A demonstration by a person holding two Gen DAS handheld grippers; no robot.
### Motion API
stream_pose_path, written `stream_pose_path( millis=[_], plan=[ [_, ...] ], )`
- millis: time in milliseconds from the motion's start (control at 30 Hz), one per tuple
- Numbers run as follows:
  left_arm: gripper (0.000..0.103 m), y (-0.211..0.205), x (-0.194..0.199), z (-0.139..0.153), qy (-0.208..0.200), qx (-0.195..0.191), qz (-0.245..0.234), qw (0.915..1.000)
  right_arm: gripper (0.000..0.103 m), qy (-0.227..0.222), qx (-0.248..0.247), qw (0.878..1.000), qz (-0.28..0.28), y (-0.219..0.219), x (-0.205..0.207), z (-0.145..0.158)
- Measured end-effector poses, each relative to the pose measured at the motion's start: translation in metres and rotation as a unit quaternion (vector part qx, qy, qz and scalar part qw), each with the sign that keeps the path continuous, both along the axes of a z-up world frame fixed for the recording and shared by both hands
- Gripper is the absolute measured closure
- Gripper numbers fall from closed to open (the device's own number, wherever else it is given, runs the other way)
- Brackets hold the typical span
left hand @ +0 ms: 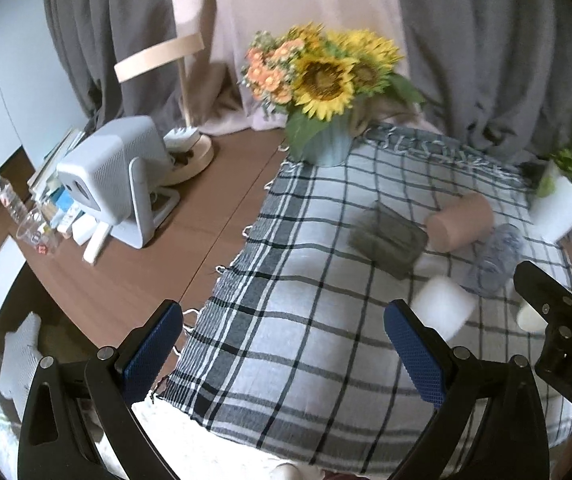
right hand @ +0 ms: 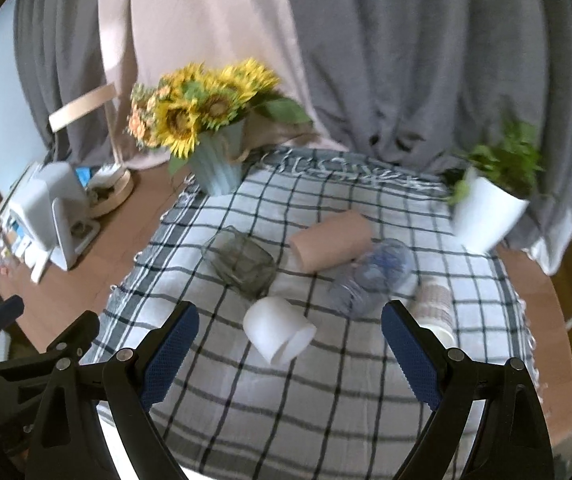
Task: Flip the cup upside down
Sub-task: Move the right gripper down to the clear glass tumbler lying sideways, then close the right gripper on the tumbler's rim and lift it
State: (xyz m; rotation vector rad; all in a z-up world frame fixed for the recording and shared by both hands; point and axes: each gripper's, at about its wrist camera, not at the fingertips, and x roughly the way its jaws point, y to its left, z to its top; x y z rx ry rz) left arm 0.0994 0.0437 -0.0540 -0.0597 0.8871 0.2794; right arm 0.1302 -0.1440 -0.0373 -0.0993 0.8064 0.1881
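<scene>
Several cups lie on their sides on the checked cloth [right hand: 326, 392]: a white cup [right hand: 278, 332], a pink cup [right hand: 332, 246], a clear bluish cup [right hand: 374, 276], a grey glass tumbler [right hand: 242, 266] and a ribbed pale cup [right hand: 434, 310]. My right gripper [right hand: 290, 352] is open and empty, just short of the white cup. My left gripper [left hand: 282, 348] is open and empty over the cloth's left part; the white cup [left hand: 442, 312] lies beside its right finger. The pink cup [left hand: 460, 224] and the tumbler [left hand: 386, 238] lie farther off.
A vase of sunflowers [right hand: 214, 128] stands at the cloth's far left corner. A white potted plant [right hand: 490, 204] stands at the far right. A white device [left hand: 118, 176], a wooden lamp [left hand: 188, 120] and boxes sit on the brown table [left hand: 134, 280] to the left. Curtains hang behind.
</scene>
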Motion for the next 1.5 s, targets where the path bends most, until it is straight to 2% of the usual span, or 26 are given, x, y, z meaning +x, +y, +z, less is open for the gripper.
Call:
stream_pose_path(
  millis=[333,533,667,900,1167,1333,1500],
  plan=[
    [0.0,0.025,0.045,-0.034,0.038,-0.02,0.076,0.9962,0.01,0.056,-0.025,0.995,0.084,0.039,0.08,-0.031],
    [0.0,0.039,0.067,-0.057,0.069,-0.028,0.11,0.9912,0.01,0.097,-0.049,0.986,0.127,0.066,0.117,-0.057],
    [0.0,0.045,0.077,-0.07,0.087,-0.017,0.133,0.9872,0.01,0.122,-0.07,0.979,0.15,0.08,0.135,-0.074],
    [0.0,0.047,0.093,-0.097,0.121,-0.014,0.145,0.982,0.011,0.166,-0.106,0.964,0.179,0.099,0.16,-0.107],
    [0.0,0.044,0.108,-0.118,0.142,-0.019,0.152,0.9779,0.011,0.182,-0.143,0.952,0.202,0.111,0.178,-0.129],
    [0.0,0.044,0.115,-0.127,0.151,-0.02,0.16,0.9754,0.011,0.199,-0.144,0.947,0.209,0.113,0.189,-0.142],
    [0.0,0.043,0.119,-0.134,0.16,-0.022,0.158,0.9742,0.016,0.222,-0.138,0.939,0.221,0.116,0.197,-0.155]
  ],
)
